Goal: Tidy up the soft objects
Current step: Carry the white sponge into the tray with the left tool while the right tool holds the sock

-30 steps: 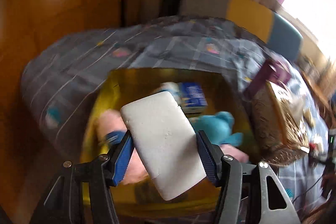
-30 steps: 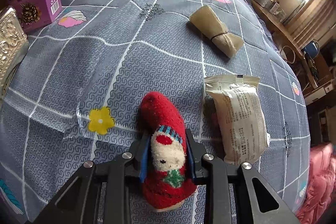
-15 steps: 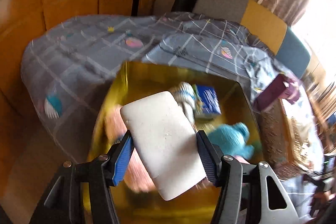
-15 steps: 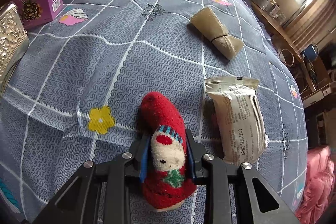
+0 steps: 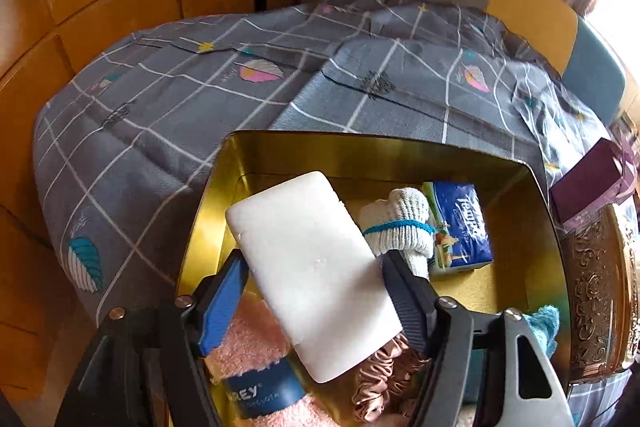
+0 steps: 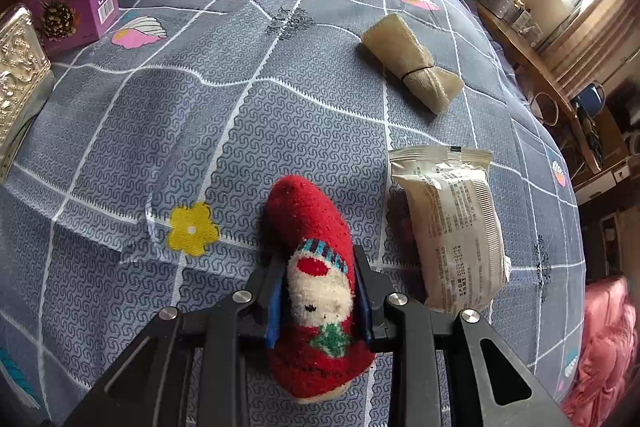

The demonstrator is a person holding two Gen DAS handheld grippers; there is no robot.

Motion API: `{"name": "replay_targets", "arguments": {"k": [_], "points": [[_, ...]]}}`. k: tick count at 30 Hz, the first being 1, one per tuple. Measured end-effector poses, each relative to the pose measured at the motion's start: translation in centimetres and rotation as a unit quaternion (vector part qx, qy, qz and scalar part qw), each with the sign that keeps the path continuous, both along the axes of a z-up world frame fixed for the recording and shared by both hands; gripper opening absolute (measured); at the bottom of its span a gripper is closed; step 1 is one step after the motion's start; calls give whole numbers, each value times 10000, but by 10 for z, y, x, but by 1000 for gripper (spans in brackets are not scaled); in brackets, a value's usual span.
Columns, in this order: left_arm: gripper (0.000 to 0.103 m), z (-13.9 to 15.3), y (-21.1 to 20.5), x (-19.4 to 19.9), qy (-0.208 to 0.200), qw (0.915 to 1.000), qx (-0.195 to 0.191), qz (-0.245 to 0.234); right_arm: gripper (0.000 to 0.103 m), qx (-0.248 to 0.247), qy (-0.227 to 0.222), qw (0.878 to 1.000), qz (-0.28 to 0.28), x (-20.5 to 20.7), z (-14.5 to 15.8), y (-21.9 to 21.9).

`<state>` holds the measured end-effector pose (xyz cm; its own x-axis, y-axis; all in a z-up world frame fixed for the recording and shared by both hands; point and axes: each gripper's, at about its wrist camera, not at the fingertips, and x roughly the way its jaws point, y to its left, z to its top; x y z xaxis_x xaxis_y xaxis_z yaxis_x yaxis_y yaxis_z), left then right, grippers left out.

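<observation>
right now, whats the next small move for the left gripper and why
Probably lower and open. The left gripper holds the white sponge above the gold tin, over the pink towel and the bare floor beside it, so letting go should land it inside.

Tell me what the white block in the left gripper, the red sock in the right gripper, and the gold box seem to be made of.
White block: probably foam or sponge; matte, faintly pitted, with rounded corners.
Red sock: fuzzy knitted fabric; a soft nap blurs its Santa pattern.
Gold box: likely metal tin; its glossy walls reflect what lies inside, though coated card cannot be ruled out.
</observation>
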<state>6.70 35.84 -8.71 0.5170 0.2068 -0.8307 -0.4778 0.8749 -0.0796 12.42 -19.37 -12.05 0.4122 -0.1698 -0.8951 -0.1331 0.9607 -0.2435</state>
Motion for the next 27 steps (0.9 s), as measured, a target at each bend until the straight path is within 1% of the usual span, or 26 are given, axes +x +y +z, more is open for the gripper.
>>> {"name": "replay_targets", "arguments": {"k": [2, 4, 7, 9, 12, 16, 21, 27], "points": [[80, 1, -3, -5, -90, 9999, 68, 4, 30, 7, 3, 10000, -8, 1, -1, -1], [82, -1, -5, -5, -58, 9998, 164, -52, 30, 5, 2, 10000, -8, 1, -1, -1], [82, -2, -4, -2, 12, 9998, 194, -66, 30, 4, 1, 10000, -10, 2, -1, -1], [82, 3, -4, -6, -146, 9997, 174, 10, 30, 4, 1, 10000, -8, 2, -1, -1], [82, 14, -8, -20, -348, 9986, 327, 207, 30, 5, 3, 10000, -17, 3, -1, -2], [82, 19, -22, -42, -430, 9977, 446, 286, 30, -17, -2, 10000, -10, 4, -2, -3], [82, 14, -44, -61, -378, 9985, 362, 130, 30, -38, 3, 10000, -2, 5, -2, -4], [82, 18, -70, -68, -416, 9979, 461, -159, 29, 25, 16, 10000, -47, 5, -1, -4]]}}
